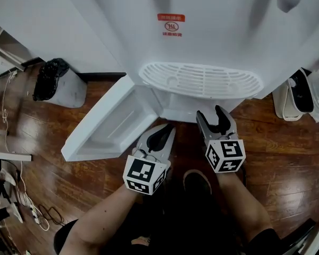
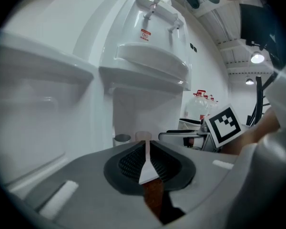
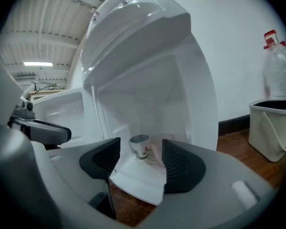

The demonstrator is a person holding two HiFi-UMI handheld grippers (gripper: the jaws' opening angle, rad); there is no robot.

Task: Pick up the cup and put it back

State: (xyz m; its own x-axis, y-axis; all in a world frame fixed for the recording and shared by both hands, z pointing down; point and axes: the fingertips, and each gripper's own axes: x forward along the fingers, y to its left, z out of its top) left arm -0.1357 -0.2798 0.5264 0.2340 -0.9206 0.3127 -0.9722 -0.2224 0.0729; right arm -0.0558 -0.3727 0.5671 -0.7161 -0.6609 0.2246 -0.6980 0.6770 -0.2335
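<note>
Cup (image 3: pixel 139 147) stands inside the dispenser's (image 1: pixel 202 31) open lower cabinet, just ahead of the right hand-held gripper (image 3: pixel 141 162), whose jaws are wide apart and empty. Left hand-held gripper (image 1: pixel 165 133) is barely parted, also empty.

Advice: advance level, straddle the cup, then close below the rim.

The right gripper view shows the cup. In the head view it is hidden under the drip tray (image 1: pixel 201 80).

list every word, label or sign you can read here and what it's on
red label on the water dispenser: print too small to read
cup: a printed design, too blurred to read
no other text shows, so nothing can be quoted
</note>
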